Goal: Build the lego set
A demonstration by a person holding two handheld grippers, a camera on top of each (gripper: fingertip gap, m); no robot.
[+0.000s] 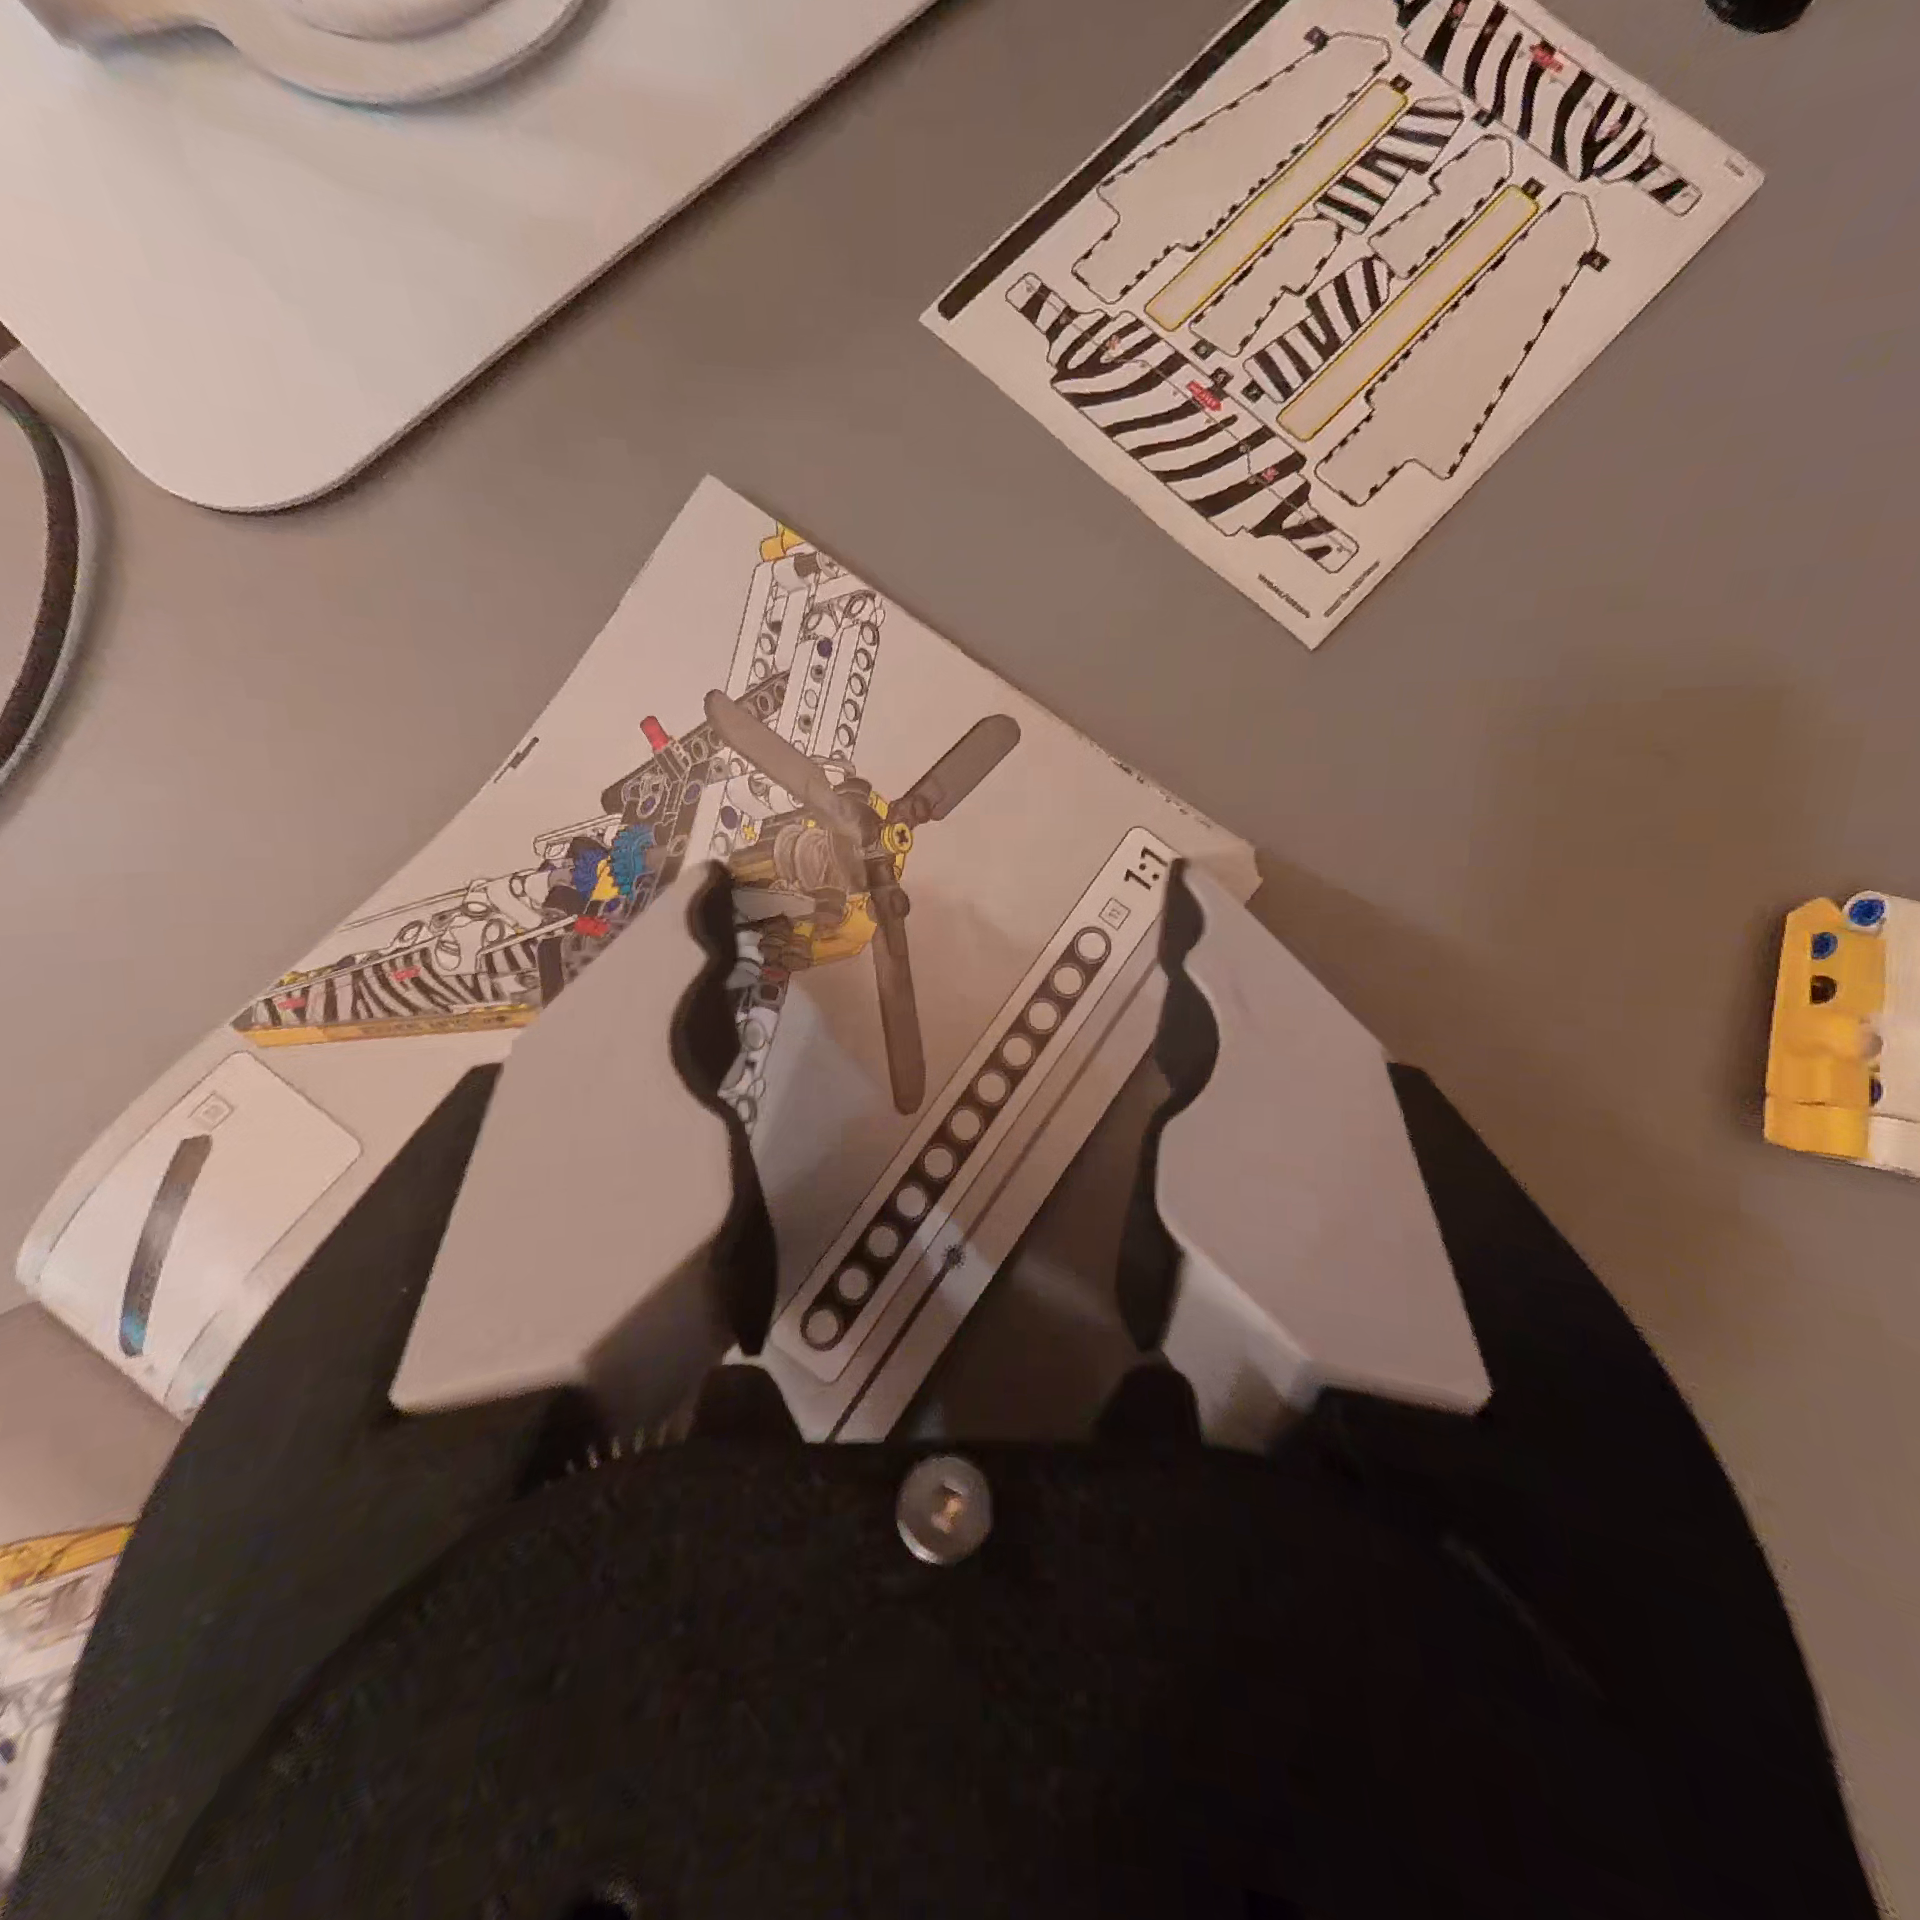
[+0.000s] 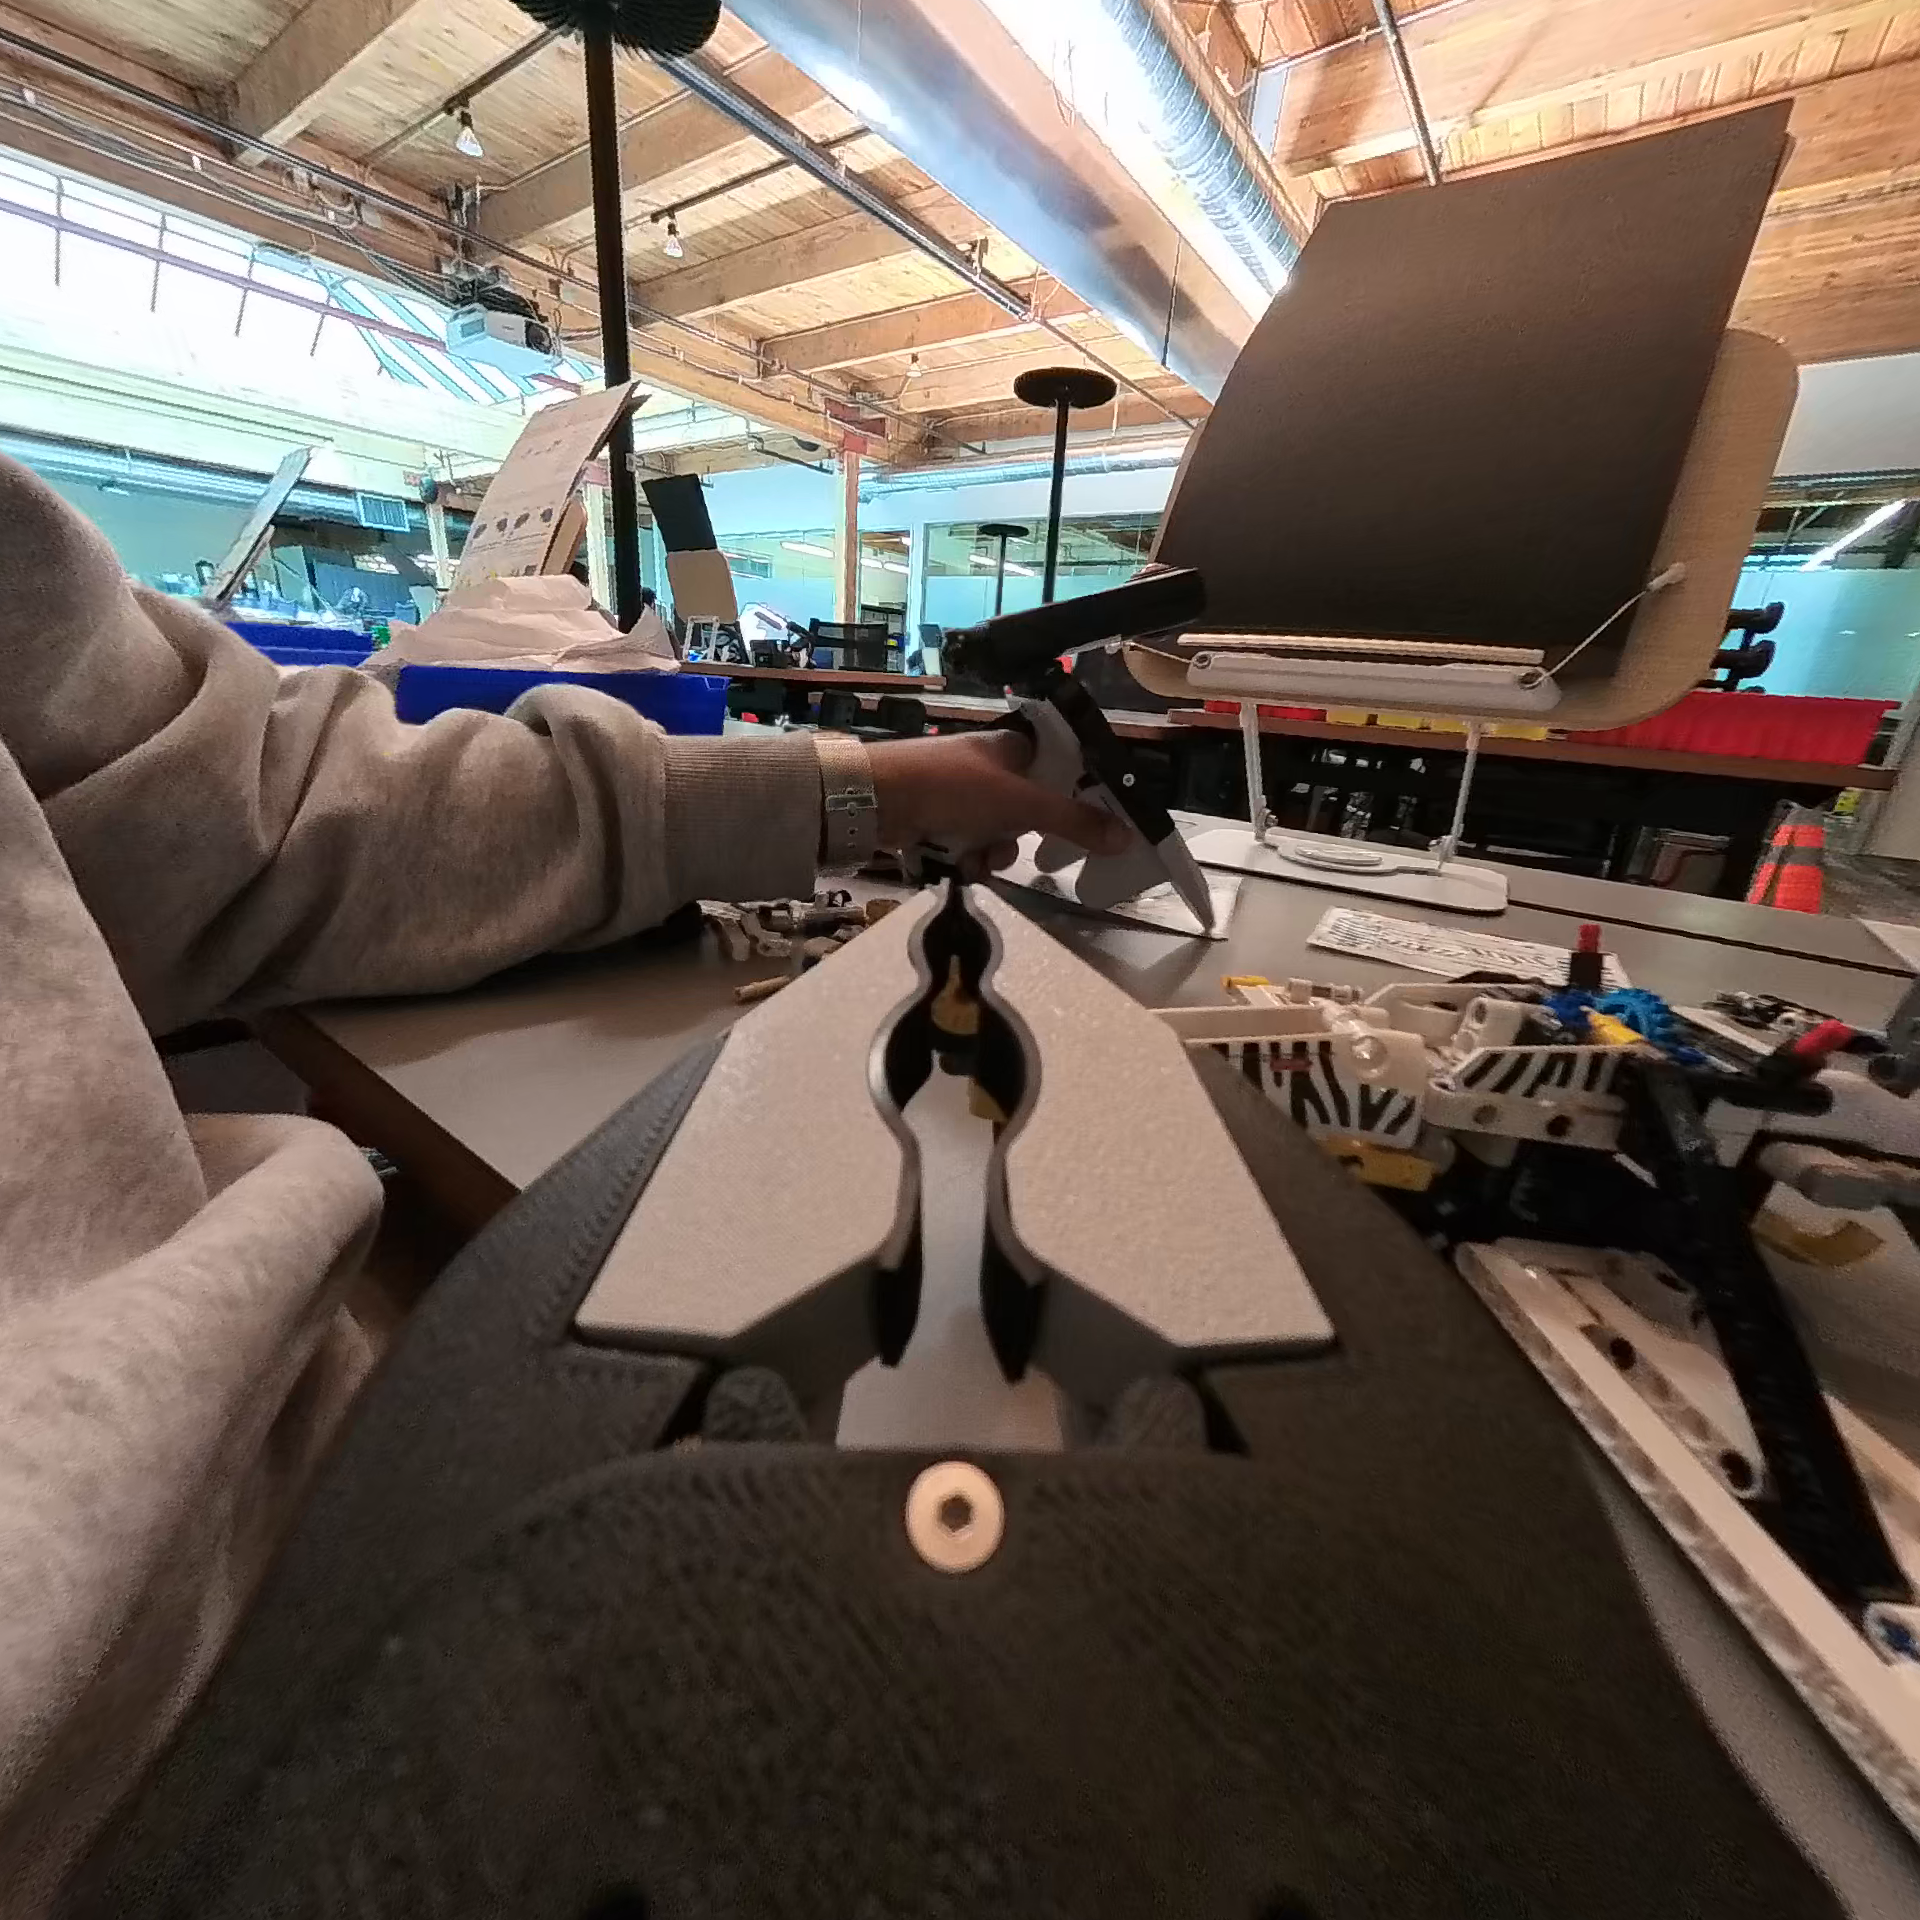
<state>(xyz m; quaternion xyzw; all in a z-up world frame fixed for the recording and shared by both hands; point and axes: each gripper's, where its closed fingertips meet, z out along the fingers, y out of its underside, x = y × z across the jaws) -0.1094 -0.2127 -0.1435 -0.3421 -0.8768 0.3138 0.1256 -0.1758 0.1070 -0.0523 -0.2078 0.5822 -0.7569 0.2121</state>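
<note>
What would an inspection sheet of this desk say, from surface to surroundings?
Surface: grey tabletop, flat.
Job's things: open paper instruction booklet; zebra-striped sticker sheet; half-built white-and-black brick model; yellow-and-white brick block.
Clutter: loose small tan pieces; white stand with dark board.
Claws: left claw open above the booklet; right claw shut on a small yellow piece.
Cables: one dark curved cord, at the picture's edge.
Surroundings: blue plastic bins, wooden ceiling beams, person's grey sleeve.
</note>
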